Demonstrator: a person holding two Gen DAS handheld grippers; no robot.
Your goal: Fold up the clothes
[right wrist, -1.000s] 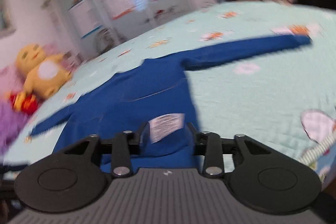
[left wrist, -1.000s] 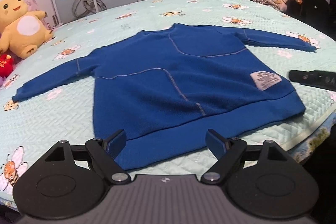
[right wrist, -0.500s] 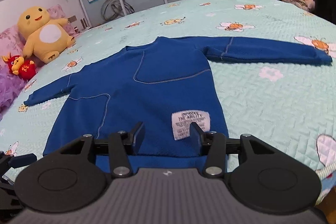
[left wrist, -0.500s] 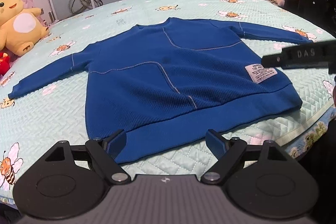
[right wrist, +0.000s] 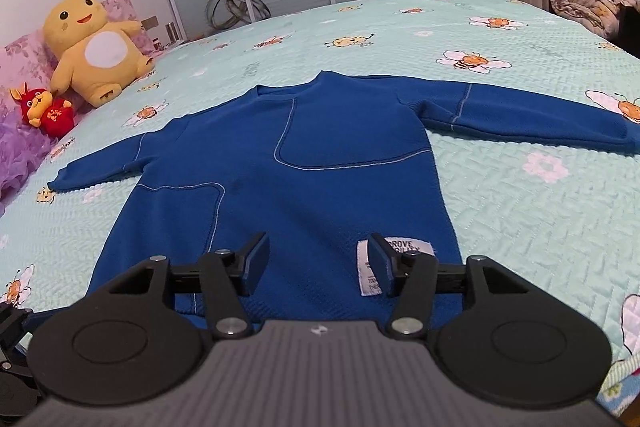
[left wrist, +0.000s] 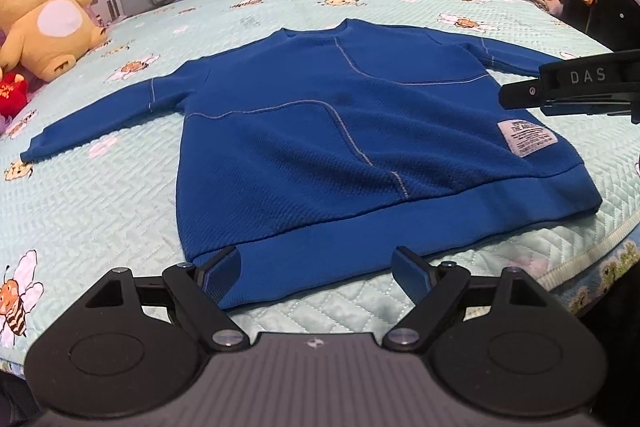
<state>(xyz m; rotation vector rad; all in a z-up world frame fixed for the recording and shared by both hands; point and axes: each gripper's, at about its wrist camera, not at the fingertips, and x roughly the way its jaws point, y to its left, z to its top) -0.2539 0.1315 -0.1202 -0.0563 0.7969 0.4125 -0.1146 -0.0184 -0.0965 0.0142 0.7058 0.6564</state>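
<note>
Right gripper (right wrist: 318,259) lifted off blue sweater (left wrist: 340,131), jaws opening, empty; left gripper (left wrist: 316,269) jaws wide apart.

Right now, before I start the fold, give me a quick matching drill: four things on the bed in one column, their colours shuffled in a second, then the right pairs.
Things:
1. sweater
2. big plush toy
3. small plush toy
4. sewn patch by the sweater's hem

Colours:
A. red
B. white
C. blue
D. yellow

Pairs: 1-C, 2-D, 3-A, 4-B
</note>
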